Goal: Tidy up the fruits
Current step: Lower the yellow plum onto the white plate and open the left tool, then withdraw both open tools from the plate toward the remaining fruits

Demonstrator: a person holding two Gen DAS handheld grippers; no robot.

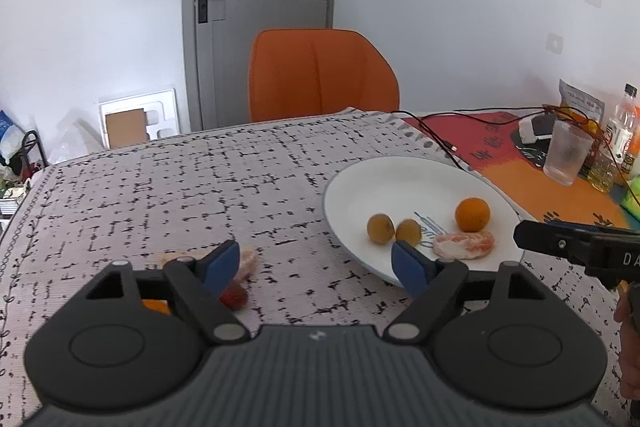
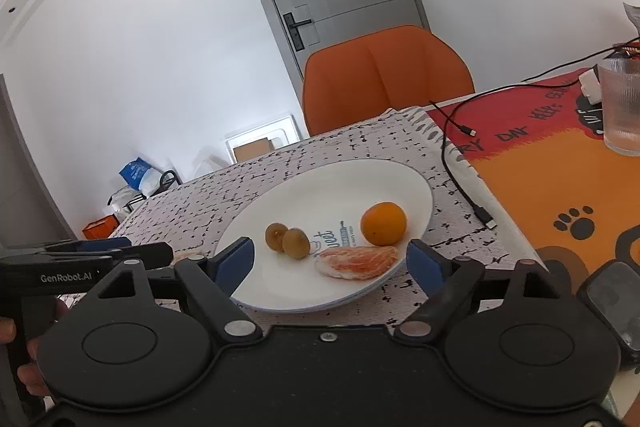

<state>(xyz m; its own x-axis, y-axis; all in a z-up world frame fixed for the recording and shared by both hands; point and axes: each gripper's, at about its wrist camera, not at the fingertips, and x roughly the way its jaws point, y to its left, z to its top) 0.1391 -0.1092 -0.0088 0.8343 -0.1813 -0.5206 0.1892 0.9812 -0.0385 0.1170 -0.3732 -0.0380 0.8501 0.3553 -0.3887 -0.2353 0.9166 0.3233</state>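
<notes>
A white plate (image 1: 360, 187) (image 2: 280, 291) lies on the patterned cloth. On it are an orange (image 1: 472, 214) (image 2: 383, 223), two small brown fruits (image 1: 394, 228) (image 2: 287, 237) and a peeled citrus piece (image 1: 464, 244) (image 2: 356, 261). My left gripper (image 1: 316, 267) is open and empty, left of the plate. Beside its left finger on the cloth lie another peeled piece (image 1: 247, 263), a small red fruit (image 1: 233, 296) and an orange bit (image 1: 154, 305), partly hidden. My right gripper (image 2: 332, 261) is open and empty at the plate's near rim.
An orange chair (image 1: 320, 75) stands at the table's far side. A glass (image 1: 566, 155), a bottle (image 1: 622, 131) and a snack bag stand at the right. A black cable (image 2: 460, 163) lies beside the plate. A phone (image 2: 612, 303) lies near right.
</notes>
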